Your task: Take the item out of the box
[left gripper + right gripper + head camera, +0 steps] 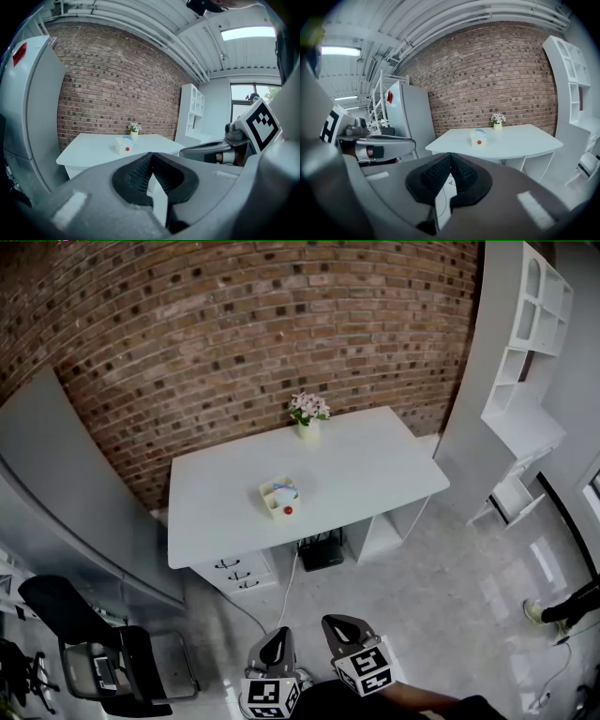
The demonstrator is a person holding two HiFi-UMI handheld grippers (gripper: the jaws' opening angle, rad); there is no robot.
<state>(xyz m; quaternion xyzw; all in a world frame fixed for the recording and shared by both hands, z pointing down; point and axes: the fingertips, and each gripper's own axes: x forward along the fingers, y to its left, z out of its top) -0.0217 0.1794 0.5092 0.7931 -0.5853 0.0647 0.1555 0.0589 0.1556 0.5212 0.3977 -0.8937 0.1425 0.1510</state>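
At lower centre the grey left gripper (151, 155) holds its black ribbed pads (137, 174) together; beyond, at mid-left, a small cream box (124, 146) sits on a white rectangular table (89, 147)

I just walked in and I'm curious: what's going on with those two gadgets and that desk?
A person stands some way back from the white desk, holding a gripper in each hand. The left gripper and the right gripper are both shut and empty, and both point toward the desk. On it sit a small open box with a small red thing at its front, and a pot of flowers near the brick wall. Neither gripper has reached the box yet.
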